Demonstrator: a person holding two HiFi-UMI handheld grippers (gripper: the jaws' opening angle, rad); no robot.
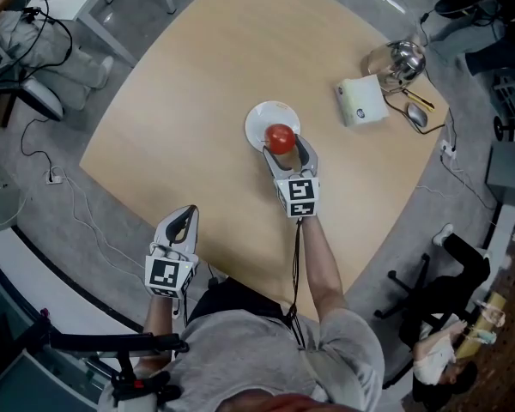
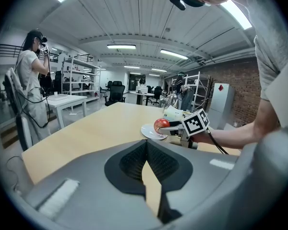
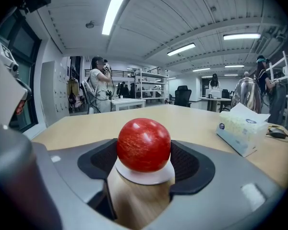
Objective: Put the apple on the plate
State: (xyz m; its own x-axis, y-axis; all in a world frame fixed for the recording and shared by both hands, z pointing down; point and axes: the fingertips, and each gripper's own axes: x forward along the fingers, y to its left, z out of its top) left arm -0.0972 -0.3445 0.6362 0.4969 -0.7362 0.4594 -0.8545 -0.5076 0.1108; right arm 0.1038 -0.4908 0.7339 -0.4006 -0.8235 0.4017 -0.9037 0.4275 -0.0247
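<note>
- Closest to our body, at the near edge of the table (image 1: 180, 118), the left gripper (image 1: 187, 215) hangs idle. Its jaws are closed tip to tip with nothing between them.
- Farther out, the right gripper (image 1: 281, 147) is clenched on the apple (image 1: 280, 137), with one dark pad against each side of the fruit.
- Just beyond, the white plate (image 1: 262, 118) lies under the apple, which is over the plate's near part, not its middle.
- We judge the task nearly done, since the apple is already at the plate. What is left is to let it settle, part the jaws and draw the gripper away without rolling the fruit off.
- We get the layout from the head view, but not whether the apple touches the plate. The left gripper view looks across from the side and shows the apple low over the rim, though it is too small there to settle the question.
- Only the right gripper view shows us the pads pressing on the apple, with a crescent of plate below it.
- Farthest across the table stand a tissue box (image 1: 361, 99) and a metal kettle (image 1: 405, 58).
- Beyond the table, the gripper views add what the head view misses: shelving (image 3: 149, 85) and a person (image 3: 98, 87) standing across the room.
</note>
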